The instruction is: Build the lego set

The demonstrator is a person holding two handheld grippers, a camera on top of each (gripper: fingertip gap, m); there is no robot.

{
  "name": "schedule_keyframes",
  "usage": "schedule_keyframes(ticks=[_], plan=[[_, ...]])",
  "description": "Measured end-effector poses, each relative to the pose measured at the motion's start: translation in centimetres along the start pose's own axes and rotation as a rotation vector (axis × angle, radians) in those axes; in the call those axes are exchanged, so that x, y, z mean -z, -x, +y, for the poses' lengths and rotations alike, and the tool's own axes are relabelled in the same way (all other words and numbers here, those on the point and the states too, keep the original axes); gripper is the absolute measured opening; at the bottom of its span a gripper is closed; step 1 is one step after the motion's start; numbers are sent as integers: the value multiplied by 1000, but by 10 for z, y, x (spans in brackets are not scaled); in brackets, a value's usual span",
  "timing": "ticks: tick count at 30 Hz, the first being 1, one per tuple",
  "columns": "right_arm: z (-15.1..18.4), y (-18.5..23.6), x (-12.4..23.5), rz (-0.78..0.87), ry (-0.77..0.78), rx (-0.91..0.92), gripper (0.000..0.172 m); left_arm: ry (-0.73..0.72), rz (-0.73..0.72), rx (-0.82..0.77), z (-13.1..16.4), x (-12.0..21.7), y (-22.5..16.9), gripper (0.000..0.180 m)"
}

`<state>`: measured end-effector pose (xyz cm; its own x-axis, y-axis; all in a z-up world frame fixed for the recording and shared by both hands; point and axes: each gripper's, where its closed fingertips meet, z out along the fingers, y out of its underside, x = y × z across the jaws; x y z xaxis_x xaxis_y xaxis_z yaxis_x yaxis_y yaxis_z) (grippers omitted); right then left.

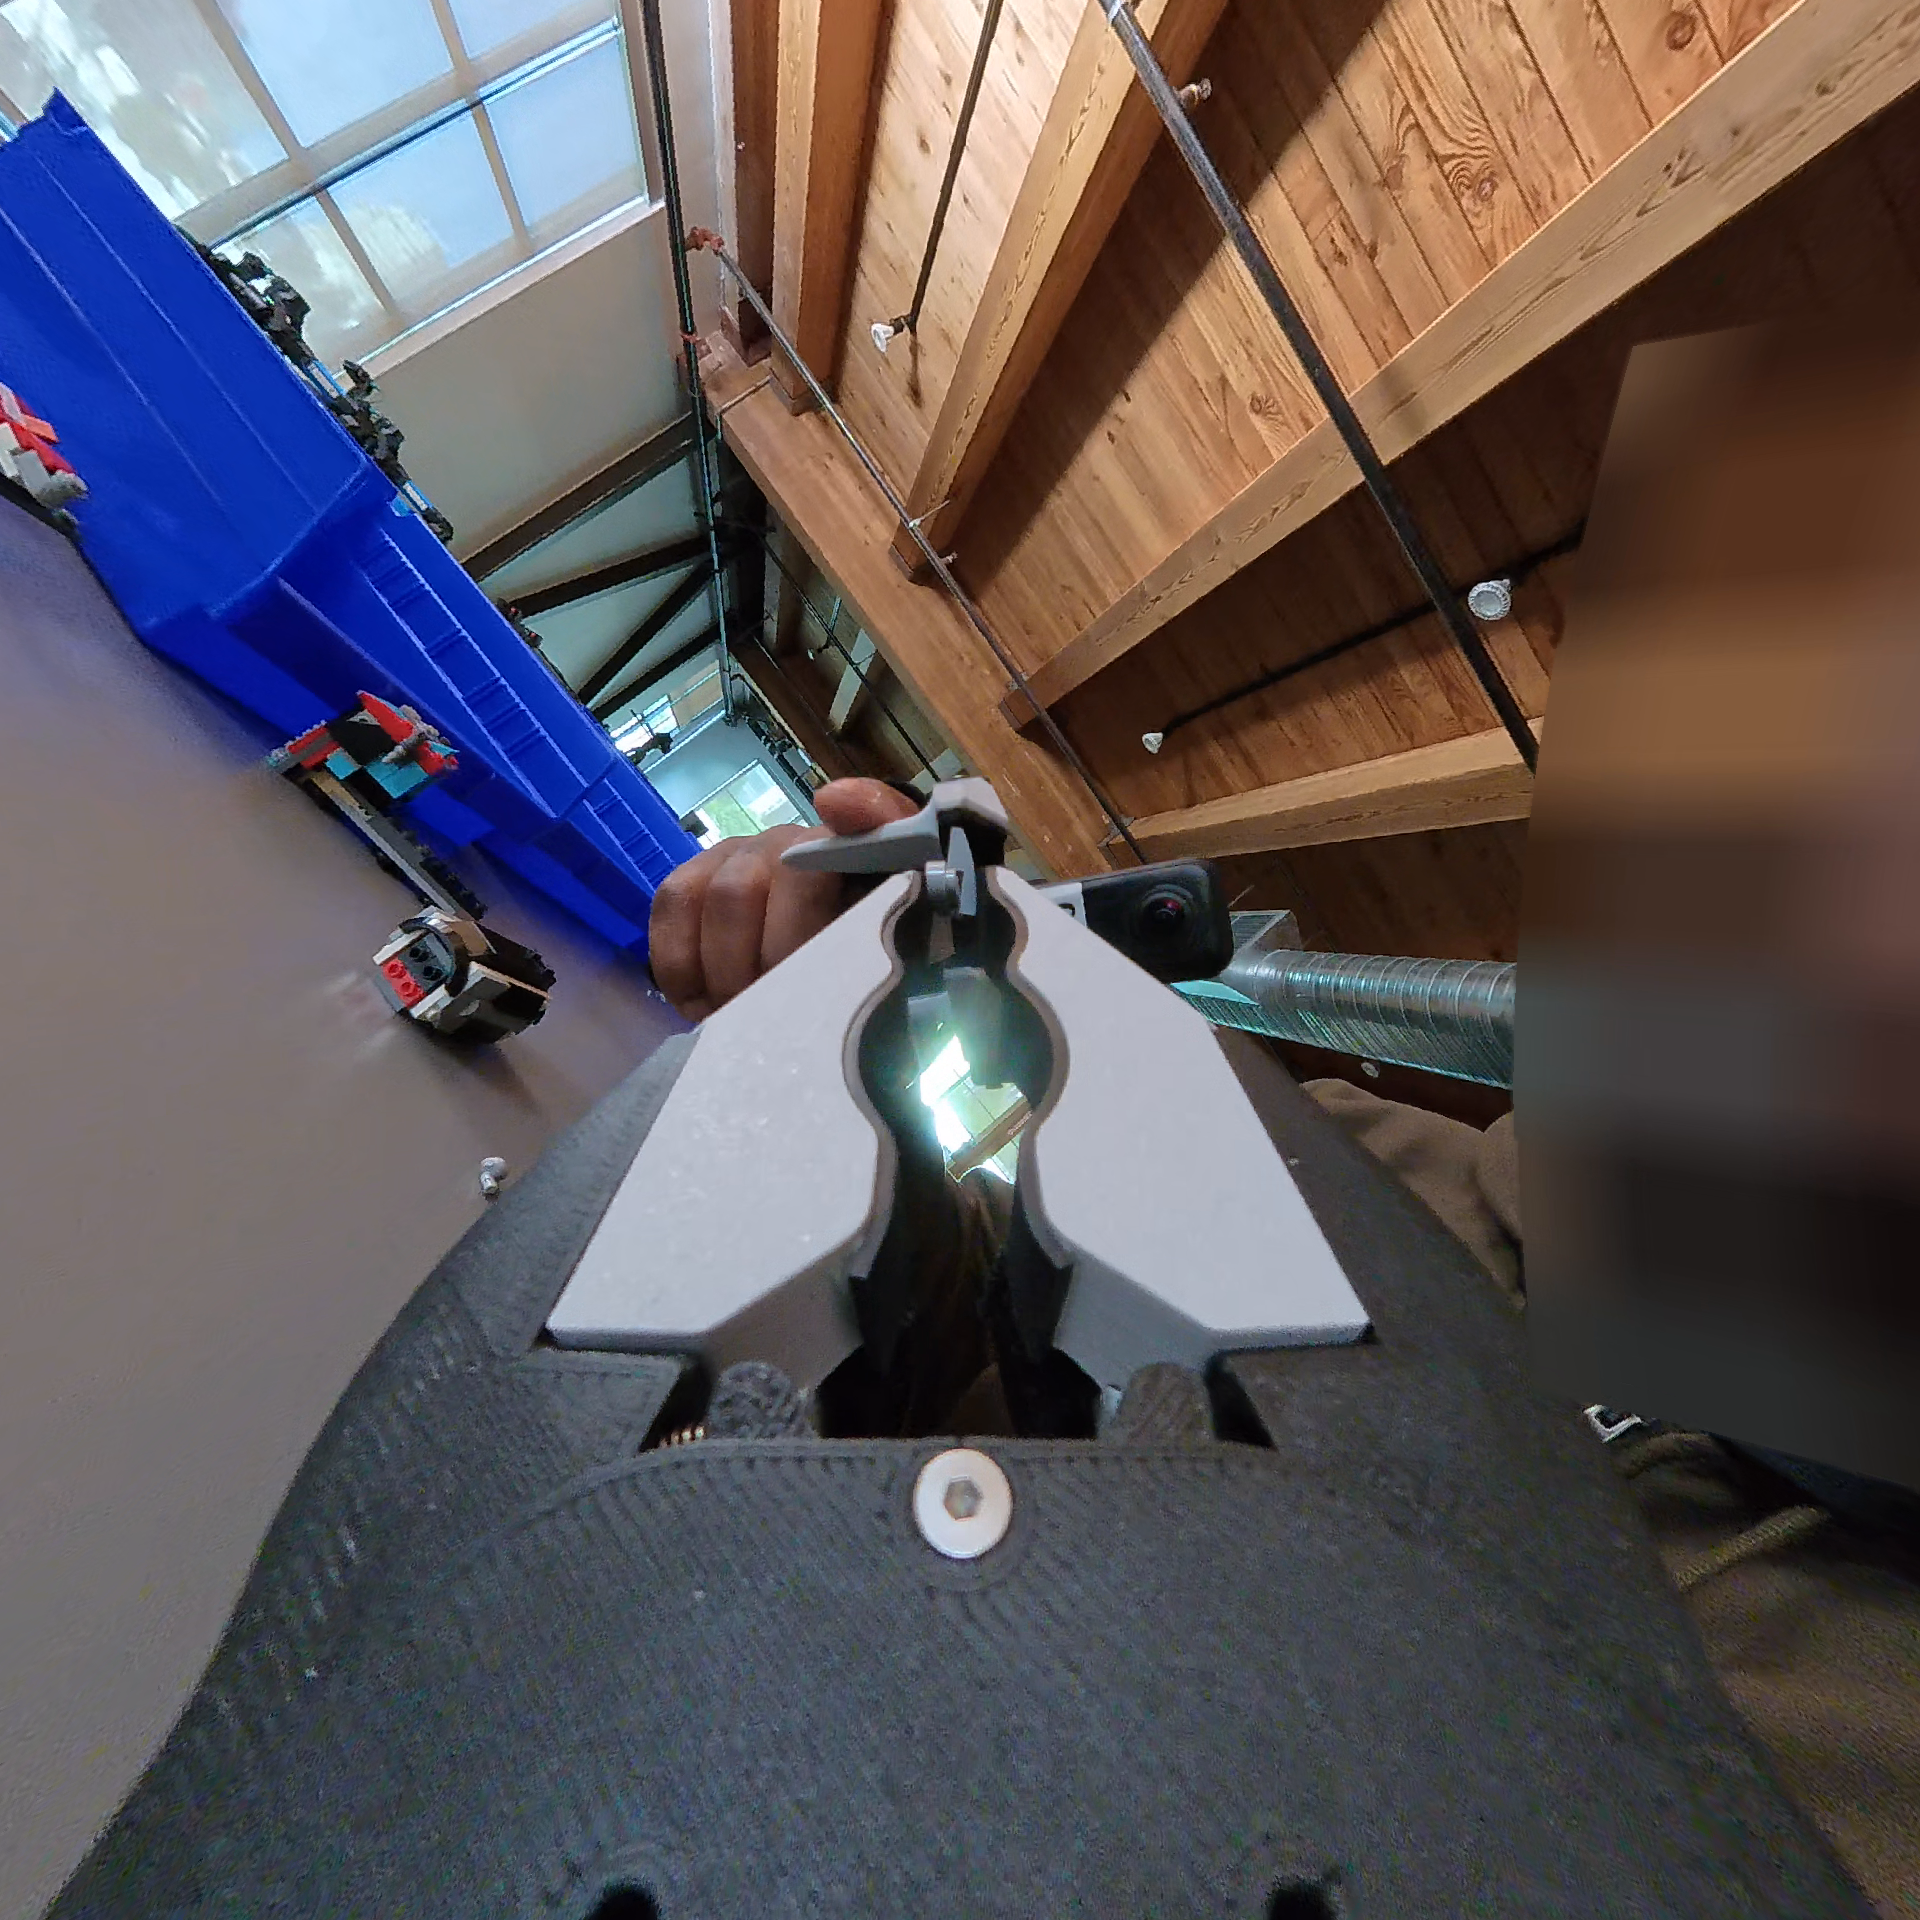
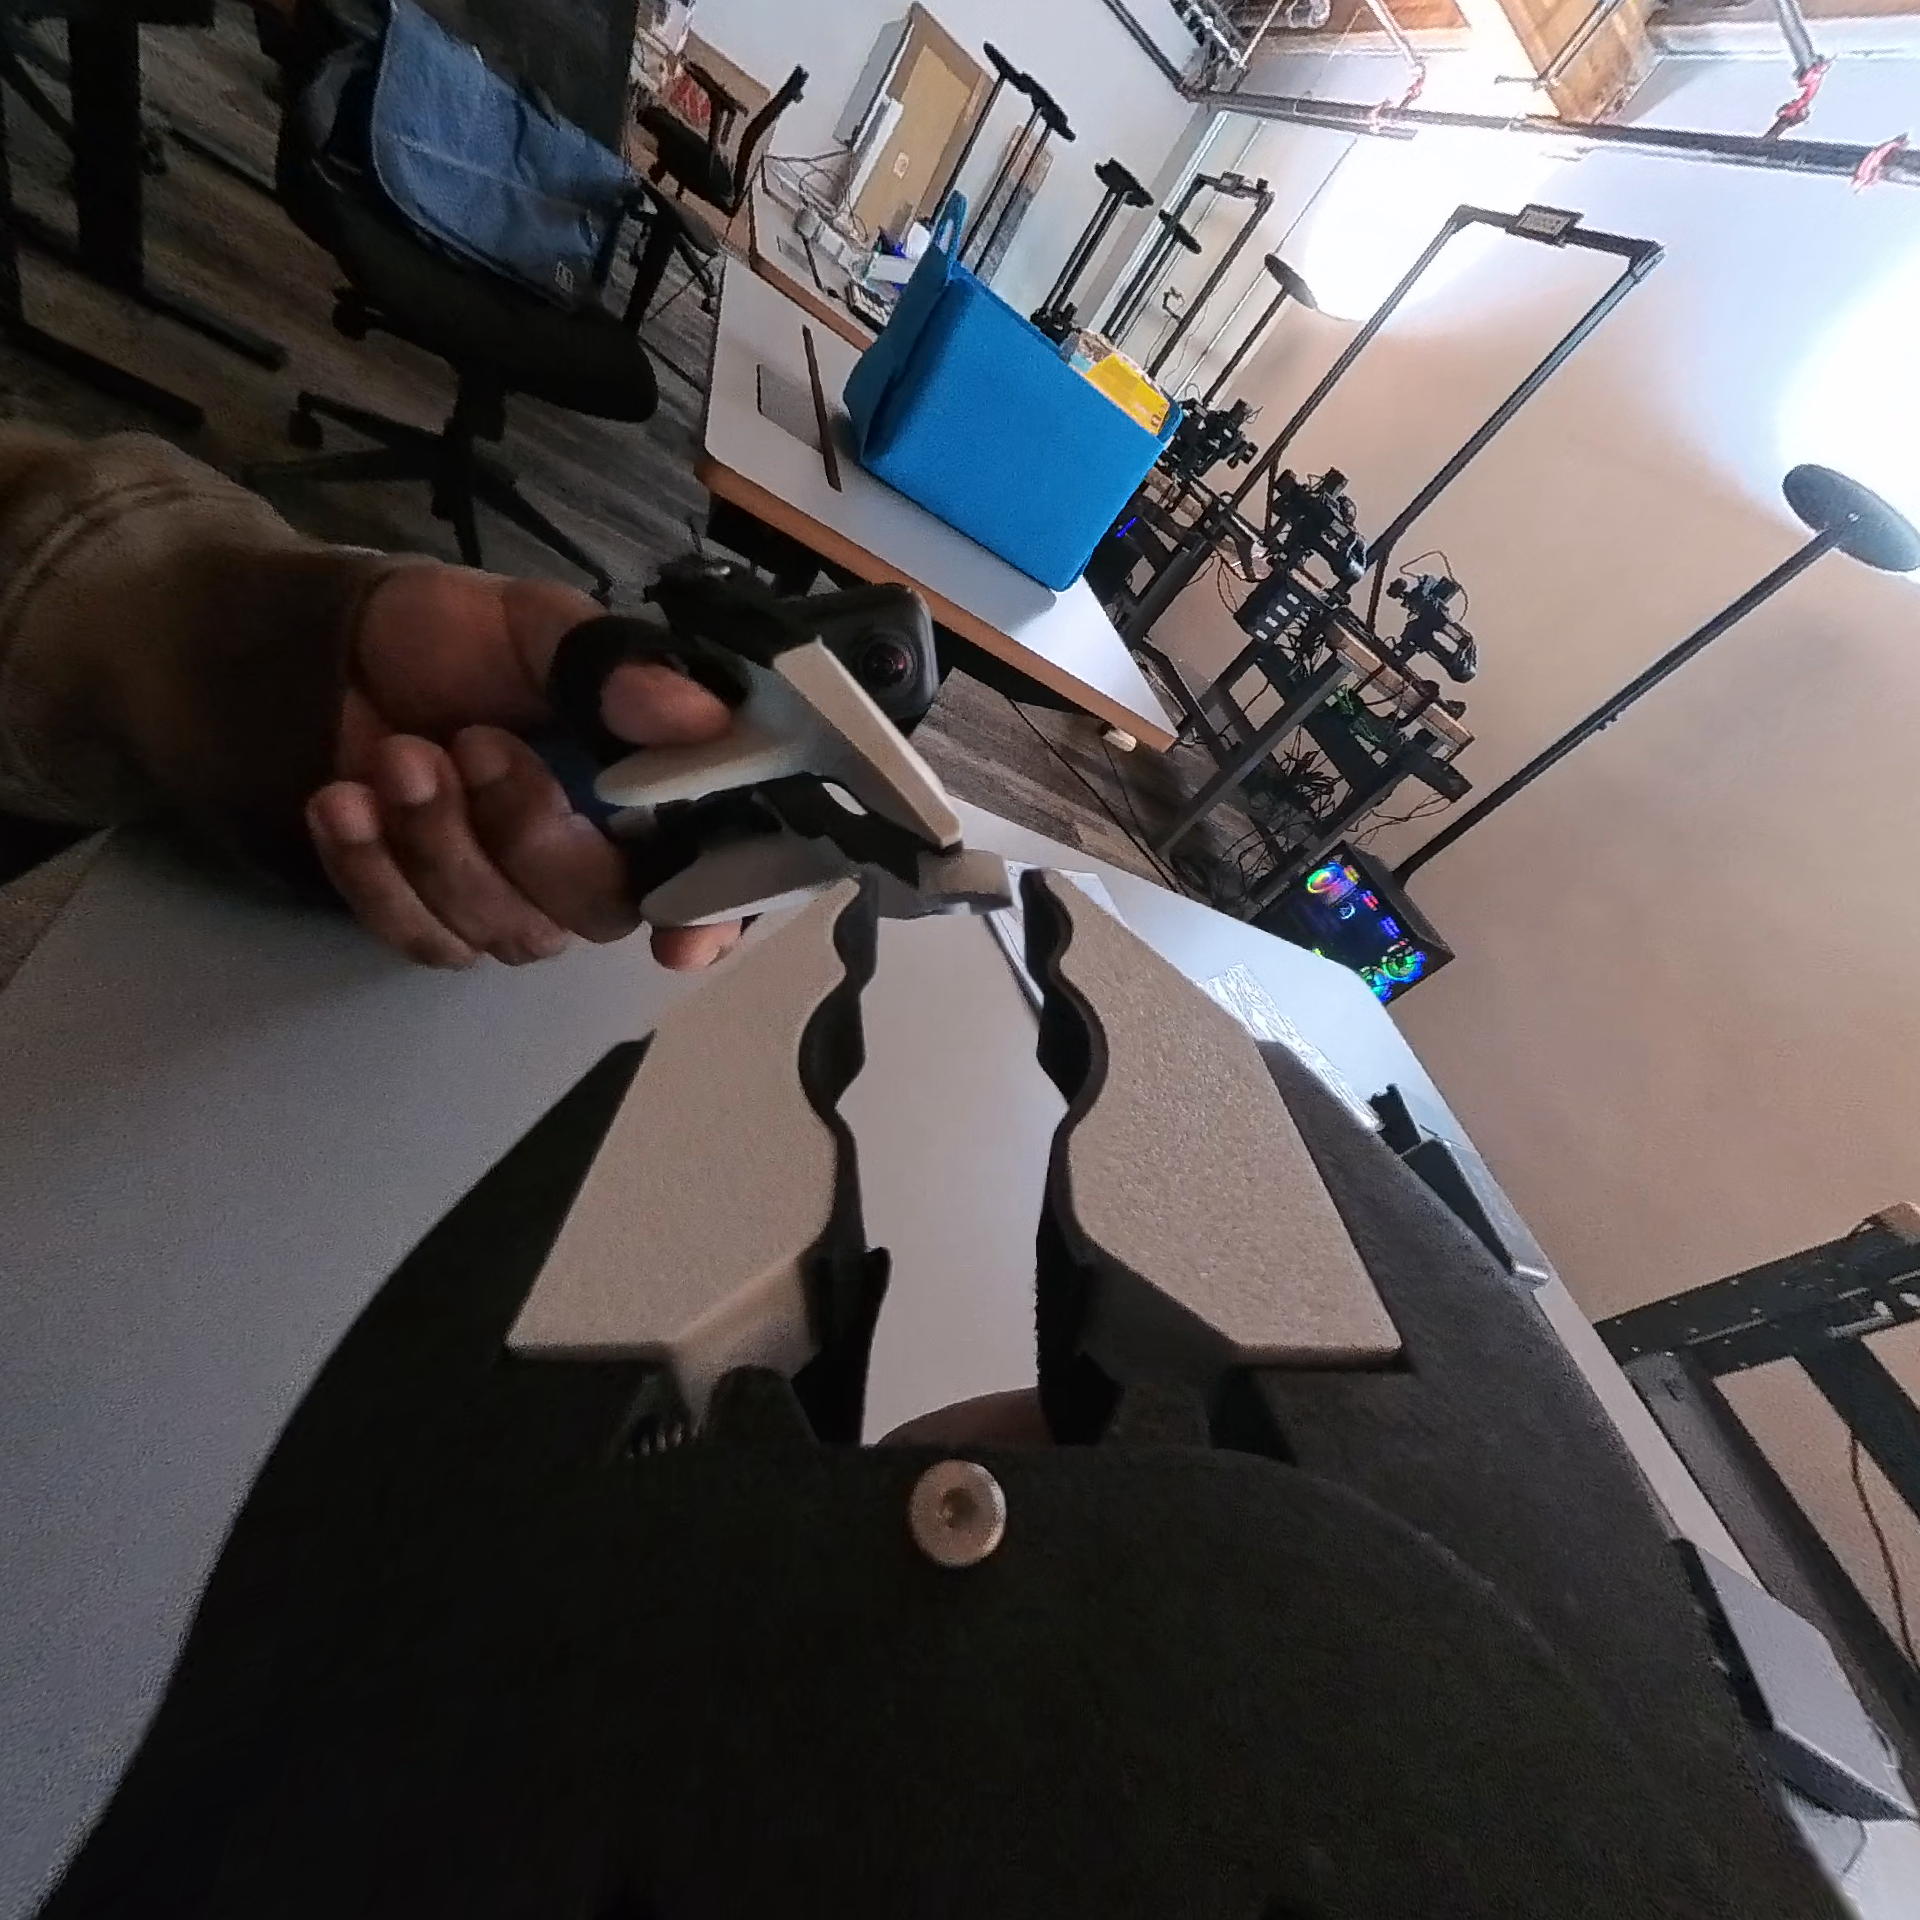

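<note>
Grey plastic toy-brick piece (image 1: pixel 954 885), small w/ round stud, sits pinched between left gripper (image 1: pixel 951 894) tips, nearly closed. Right gripper (image 2: pixel 940 899) jaws part-open just beside same piece, pads not pressing. Brown table (image 1: pixel 208 1039) w/ brick models below.

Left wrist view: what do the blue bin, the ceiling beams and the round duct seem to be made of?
The blue bin looks like moulded plastic: even colour, slight sheen, ribbed walls. The ceiling beams look like wood, clear-finished or bare: grain and knots show. The round duct looks like bare sheet metal, perhaps galvanised: silvery with spiral seams.
</note>
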<state>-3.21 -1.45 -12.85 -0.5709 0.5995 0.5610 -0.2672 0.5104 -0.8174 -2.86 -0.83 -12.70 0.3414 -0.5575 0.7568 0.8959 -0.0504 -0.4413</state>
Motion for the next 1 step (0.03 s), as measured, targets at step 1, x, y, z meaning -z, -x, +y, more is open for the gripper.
schedule_keyframes(ticks=[1], plan=[[0, 0, -1, 7, 1, 6, 27, 1, -5, 1, 0, 0, 1, 8]])
